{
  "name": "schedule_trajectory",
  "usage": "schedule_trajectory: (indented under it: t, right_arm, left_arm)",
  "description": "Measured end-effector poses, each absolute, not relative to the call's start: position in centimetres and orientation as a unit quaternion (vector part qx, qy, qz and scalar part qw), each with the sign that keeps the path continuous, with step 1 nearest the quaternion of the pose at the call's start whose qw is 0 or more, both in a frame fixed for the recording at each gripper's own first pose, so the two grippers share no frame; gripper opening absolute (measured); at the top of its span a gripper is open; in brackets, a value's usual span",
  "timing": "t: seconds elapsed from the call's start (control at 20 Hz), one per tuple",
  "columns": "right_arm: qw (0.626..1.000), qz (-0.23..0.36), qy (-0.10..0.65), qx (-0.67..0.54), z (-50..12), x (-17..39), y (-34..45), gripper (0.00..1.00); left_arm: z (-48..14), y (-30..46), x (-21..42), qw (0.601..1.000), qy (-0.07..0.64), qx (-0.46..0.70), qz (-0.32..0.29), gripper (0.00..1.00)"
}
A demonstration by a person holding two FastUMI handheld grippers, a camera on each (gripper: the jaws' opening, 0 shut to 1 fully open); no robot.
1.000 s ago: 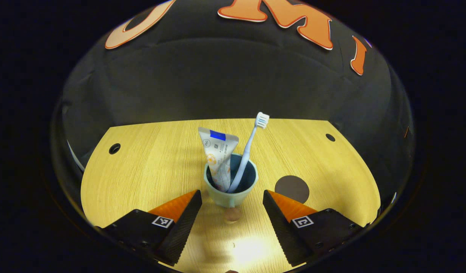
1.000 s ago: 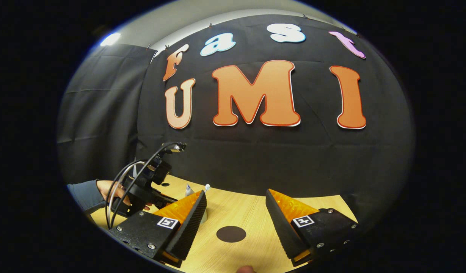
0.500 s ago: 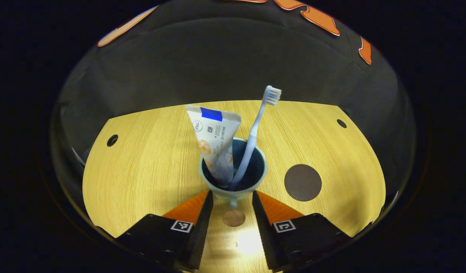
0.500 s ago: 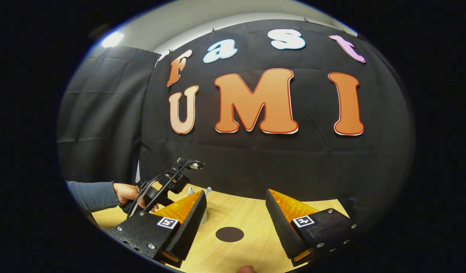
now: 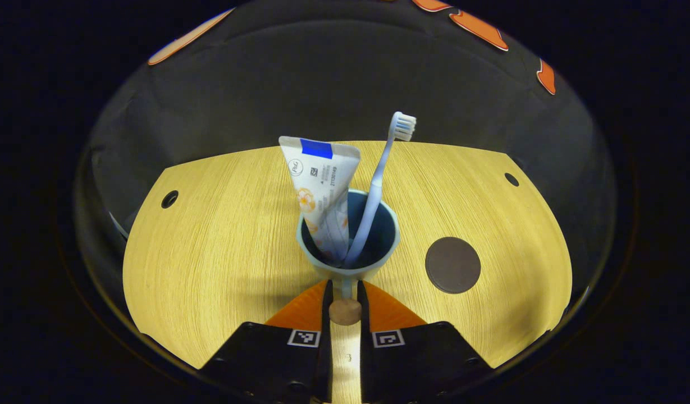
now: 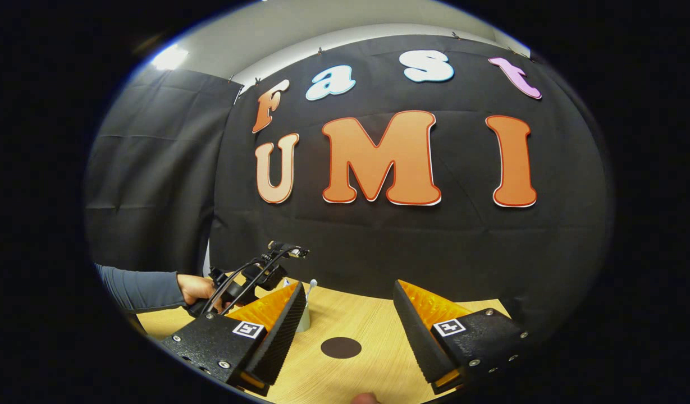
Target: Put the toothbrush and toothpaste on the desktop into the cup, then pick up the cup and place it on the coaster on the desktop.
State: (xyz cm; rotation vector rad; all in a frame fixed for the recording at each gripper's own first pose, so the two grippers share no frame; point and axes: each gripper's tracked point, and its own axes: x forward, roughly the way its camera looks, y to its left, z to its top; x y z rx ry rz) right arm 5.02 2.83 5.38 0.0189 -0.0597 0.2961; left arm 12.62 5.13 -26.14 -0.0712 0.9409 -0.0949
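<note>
In the left gripper view, a pale blue-green cup (image 5: 347,255) stands mid-desktop. A white toothpaste tube (image 5: 322,185) and a light blue toothbrush (image 5: 377,182) stand upright in it. My left gripper (image 5: 343,287) is shut on the cup's handle (image 5: 345,310), which points toward the camera. A dark round coaster (image 5: 452,265) lies flat just right of the cup. In the right gripper view, my right gripper (image 6: 350,320) hangs open above the near desktop. The coaster (image 6: 341,348) lies between its fingers, farther off. The cup (image 6: 304,321) peeks out behind its left finger.
The light wooden desktop (image 5: 221,247) has small round holes at its far left (image 5: 169,198) and far right (image 5: 511,179) corners. In the right gripper view, a person's hand (image 6: 194,287) and dark sleeve hold the left gripper (image 6: 255,275) at the left.
My left gripper moved forward to the cup and its fingers shut on the handle. The right gripper stayed open and tilted slightly upward.
</note>
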Motion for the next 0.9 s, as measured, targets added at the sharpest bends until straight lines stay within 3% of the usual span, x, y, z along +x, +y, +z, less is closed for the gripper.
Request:
schedule_trajectory:
  t: [0.5,0.55,0.6,0.9]
  right_arm:
    - [0.990,0.130,-0.052,0.025,5.6,4.1,1.0,0.94]
    - [0.990,0.130,-0.050,0.025,5.5,4.1,1.1,0.89]
    - [0.990,0.130,-0.048,0.025,5.2,4.1,1.1,0.94]
    - [0.990,0.137,-0.033,0.025,4.1,3.8,1.4,0.94]
  left_arm:
    - [-23.3,4.9,12.4,0.910,0.409,-0.039,-0.046,0.19]
    - [-23.9,4.9,12.3,0.909,0.413,-0.032,-0.047,0.19]
    - [-24.1,4.8,12.4,0.908,0.415,-0.026,-0.047,0.19]
    - [-24.6,4.7,12.3,0.900,0.433,-0.025,-0.050,0.19]
